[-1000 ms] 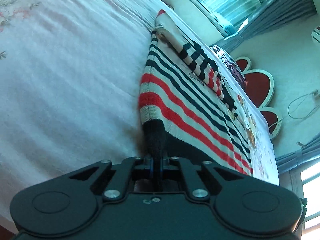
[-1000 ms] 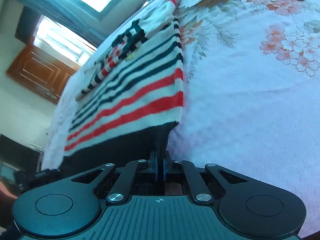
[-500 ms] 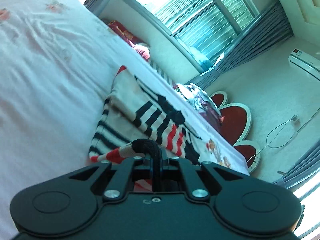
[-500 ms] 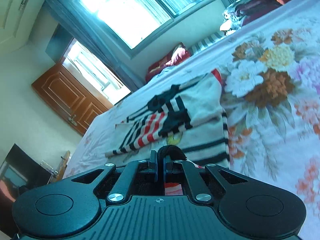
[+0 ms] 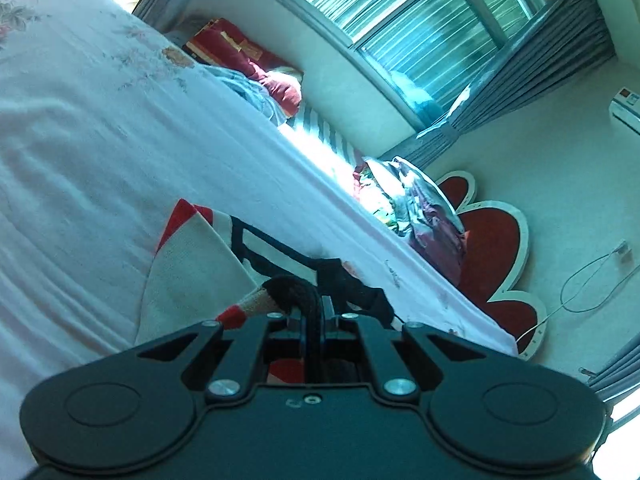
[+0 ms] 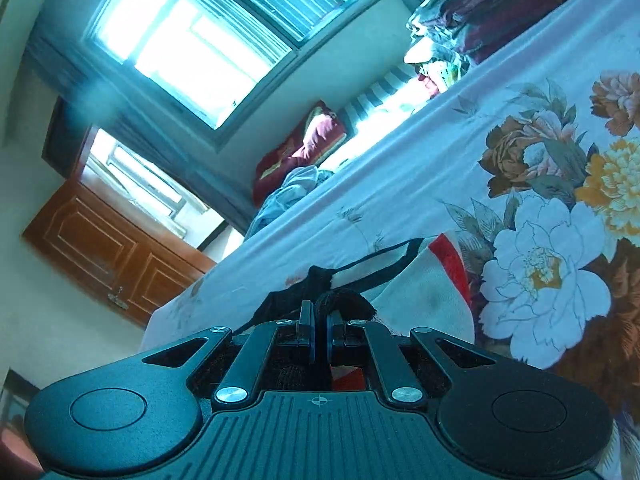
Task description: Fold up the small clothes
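Both grippers were low over the bed, each with a pinch of the same garment. The left gripper [image 5: 316, 312] had its jaws pressed together on the black ribbed hem of the striped sweater [image 5: 192, 276], the dark knit bunched up over the fingertips in a small hump. The right gripper [image 6: 319, 320] looked much the same: jaws drawn close with only a narrow slit between the blue-edged pads, and a fold of that black hem [image 6: 340, 300] caught there and curling over the top.

The sweater itself lay on the bed sheet [image 5: 80, 152], cream knit with a red band at the far edge and black stripes across it. From the left side the sheet around it was plain pale pink with faint sprigs; from the right side it carried big printed flowers [image 6: 540, 268] in white, orange and brown just beside the garment's red edge [image 6: 450, 264].

Beyond the far edge of the bed there was a heap of dark red bedding [image 5: 256, 68] under the window [image 5: 420, 28], with grey curtains [image 5: 540, 76] to one side. A pile of mixed clothes [image 5: 416, 208] sat near the red petal-shaped headboard [image 5: 492, 248]. A brown wooden door [image 6: 104, 252] showed in the right wrist view
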